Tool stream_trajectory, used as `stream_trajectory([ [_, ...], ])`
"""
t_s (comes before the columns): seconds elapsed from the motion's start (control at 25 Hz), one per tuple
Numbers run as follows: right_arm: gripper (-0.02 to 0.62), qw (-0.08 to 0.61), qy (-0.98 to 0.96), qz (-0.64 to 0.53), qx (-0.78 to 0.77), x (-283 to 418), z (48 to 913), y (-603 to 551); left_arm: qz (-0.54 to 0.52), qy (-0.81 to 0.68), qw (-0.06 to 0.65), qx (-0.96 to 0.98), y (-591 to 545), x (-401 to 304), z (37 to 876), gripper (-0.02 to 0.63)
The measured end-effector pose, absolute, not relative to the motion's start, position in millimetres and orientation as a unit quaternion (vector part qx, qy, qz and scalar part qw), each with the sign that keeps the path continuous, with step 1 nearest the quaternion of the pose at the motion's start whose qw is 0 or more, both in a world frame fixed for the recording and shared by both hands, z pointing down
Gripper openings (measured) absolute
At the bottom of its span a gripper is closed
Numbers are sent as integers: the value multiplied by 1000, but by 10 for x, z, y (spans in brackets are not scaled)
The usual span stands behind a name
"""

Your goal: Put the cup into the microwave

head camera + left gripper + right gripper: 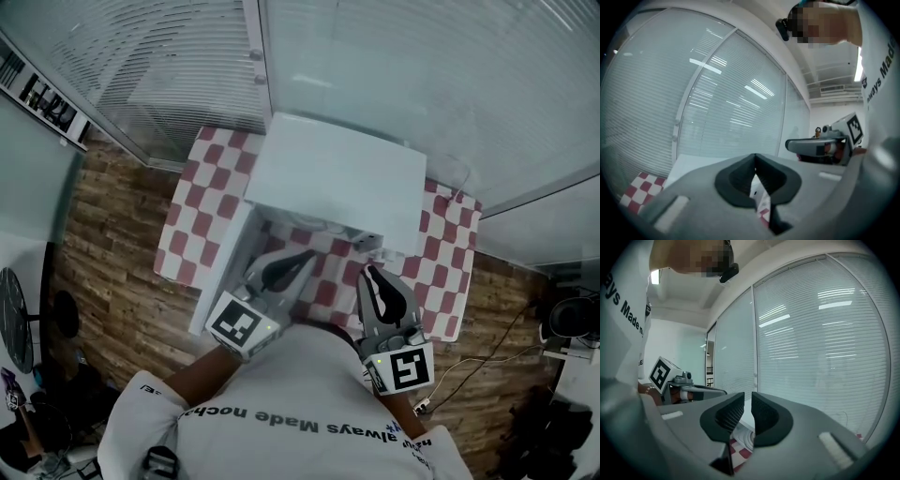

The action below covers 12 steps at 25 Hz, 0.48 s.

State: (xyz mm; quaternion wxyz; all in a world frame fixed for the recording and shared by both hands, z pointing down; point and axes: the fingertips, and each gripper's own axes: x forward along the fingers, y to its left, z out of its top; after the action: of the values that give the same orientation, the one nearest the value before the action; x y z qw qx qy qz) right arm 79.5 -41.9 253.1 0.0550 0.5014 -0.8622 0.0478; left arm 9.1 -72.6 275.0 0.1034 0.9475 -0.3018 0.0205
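Note:
A white microwave [337,183] stands on a table with a red-and-white checked cloth [211,202]. Its door [225,272] hangs open toward me at the left. A small white object [367,244] sits at the microwave's front edge; whether it is the cup I cannot tell. My left gripper [305,255] is held close to my chest in front of the opening, its jaws touching at the tips with nothing between them [755,157]. My right gripper [367,272] is beside it, its pads [736,411] a thin slit apart and empty. A round white rim [743,439] shows below them.
Glass walls with white blinds [422,84] run right behind the table. The floor [112,262] around it is wood plank. Cables [469,370] lie on the floor at the right and a dark fan [14,319] stands at the far left.

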Motion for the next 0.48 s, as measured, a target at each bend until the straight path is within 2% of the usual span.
stream_trajectory([
  [0.48,46,56,-860,32,506,844,2363,-280,-2,-296,91,951,-587,133,2585,0],
])
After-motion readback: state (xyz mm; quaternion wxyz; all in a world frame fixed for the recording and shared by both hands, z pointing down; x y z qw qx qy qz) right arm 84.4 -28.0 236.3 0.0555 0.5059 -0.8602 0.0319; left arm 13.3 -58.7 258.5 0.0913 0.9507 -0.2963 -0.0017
